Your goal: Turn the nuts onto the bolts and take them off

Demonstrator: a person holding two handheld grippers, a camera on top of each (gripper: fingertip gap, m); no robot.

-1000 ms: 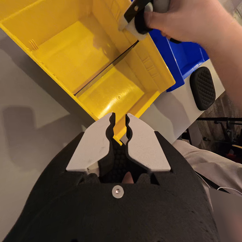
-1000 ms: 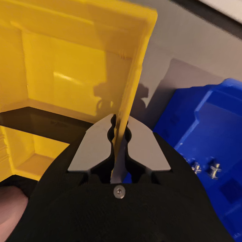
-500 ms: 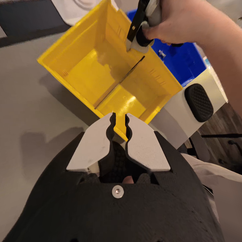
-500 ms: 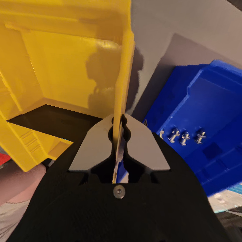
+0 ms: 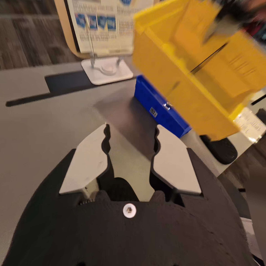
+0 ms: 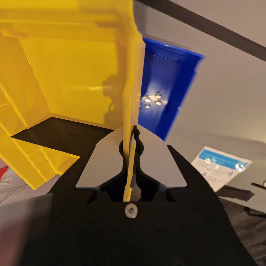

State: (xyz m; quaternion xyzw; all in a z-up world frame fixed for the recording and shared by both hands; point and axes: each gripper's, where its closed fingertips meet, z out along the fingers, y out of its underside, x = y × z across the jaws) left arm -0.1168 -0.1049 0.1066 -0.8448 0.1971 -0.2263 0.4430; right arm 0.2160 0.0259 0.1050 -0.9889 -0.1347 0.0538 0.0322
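Observation:
My right gripper is shut on the side wall of an empty yellow bin with a black divider and holds it tilted in the air. The left wrist view shows the yellow bin blurred, lifted above the blue bin. Several bolts with nuts lie in the blue bin on the grey table. One bolt shows over the blue bin's rim. My left gripper is open and empty above the table, left of both bins.
A white sign stand with a poster stands at the back of the table. A black mat strip lies on the table. A black oval pad and a laminated sheet lie near the table edge. The grippers' ends are close to 35 centimetres from one another.
My left gripper let go of the yellow bin's corner, opened and drew back left. My right gripper lifted and swung the yellow bin up over the blue bin.

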